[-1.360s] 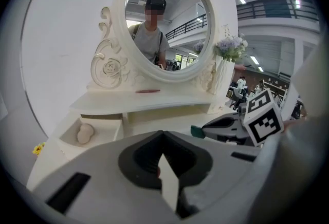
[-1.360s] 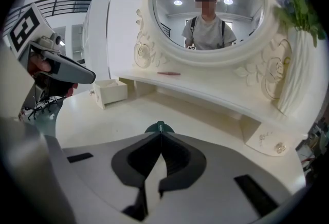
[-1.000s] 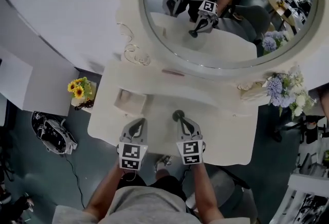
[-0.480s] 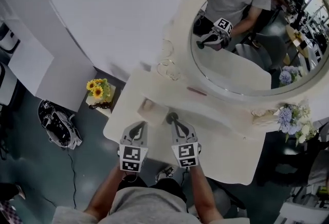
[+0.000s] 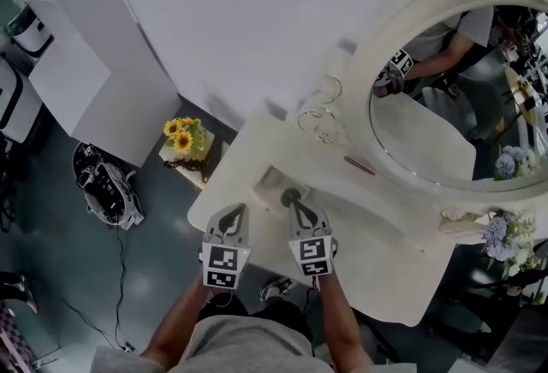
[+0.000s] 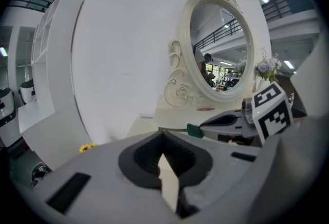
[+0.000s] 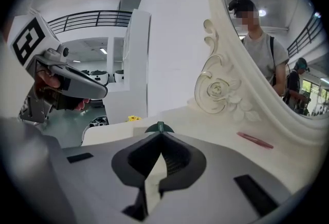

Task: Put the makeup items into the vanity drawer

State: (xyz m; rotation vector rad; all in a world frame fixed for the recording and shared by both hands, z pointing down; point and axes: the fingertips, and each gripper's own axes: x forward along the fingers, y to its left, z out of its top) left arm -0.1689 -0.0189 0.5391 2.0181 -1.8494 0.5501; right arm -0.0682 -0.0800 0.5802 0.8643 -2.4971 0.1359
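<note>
Well, nearest us our left tool (image 5: 234, 215) is clenched on nothing; just beside it our right tool (image 5: 295, 206) grips a dark green makeup item (image 5: 293, 194) at its tips, above the table (image 5: 377, 251). Beyond are a pink stick (image 5: 360, 164) and the mirror (image 5: 428, 149).

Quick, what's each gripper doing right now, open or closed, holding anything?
Left gripper: closed, nothing between its jaws.
Right gripper: closed on a dark green round item at its tips.
</note>
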